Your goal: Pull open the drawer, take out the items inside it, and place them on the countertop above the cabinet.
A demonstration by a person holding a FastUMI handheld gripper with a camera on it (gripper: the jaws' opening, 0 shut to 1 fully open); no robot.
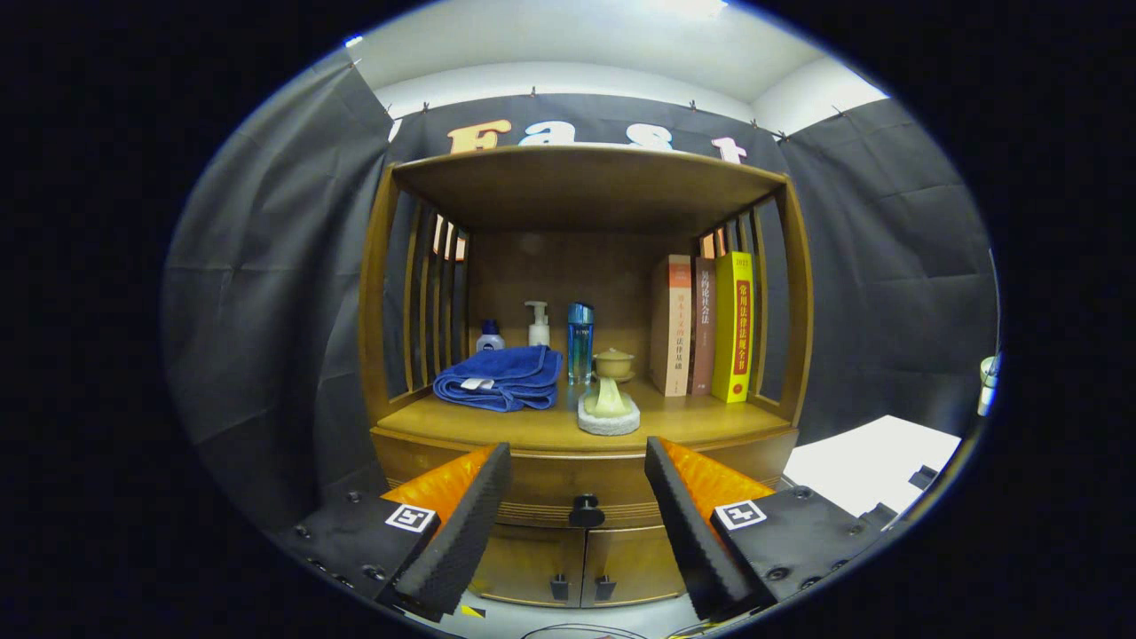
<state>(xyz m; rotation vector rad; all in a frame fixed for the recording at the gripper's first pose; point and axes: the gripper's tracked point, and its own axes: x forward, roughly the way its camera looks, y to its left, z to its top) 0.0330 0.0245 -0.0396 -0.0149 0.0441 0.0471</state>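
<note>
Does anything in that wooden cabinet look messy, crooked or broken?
Nothing stands out. The towel lies folded on the countertop, the bottles and books stand upright, and the drawer is shut. The claw is open, its fingers either side of the knob.

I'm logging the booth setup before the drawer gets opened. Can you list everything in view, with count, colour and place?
Cabinet: one, brown wood, ahead of the tongs.
Drawer: one, brown, closed, under the countertop.
Drawer knob: one, black, between the fingers.
Lower doors: two, brown, small dark handles, below the drawer.
Countertop: one, brown, carries the items below.
Towel: one, blue, folded, left.
Bottles: three at the back: blue-capped, white pump, tall blue.
Lidded cup: one, beige, centre.
Pale ornament: one, on a white base, in front of the cup.
Books: three, upright, right; tan, brown, yellow.
Tongs: one pair, open, empty.
</note>
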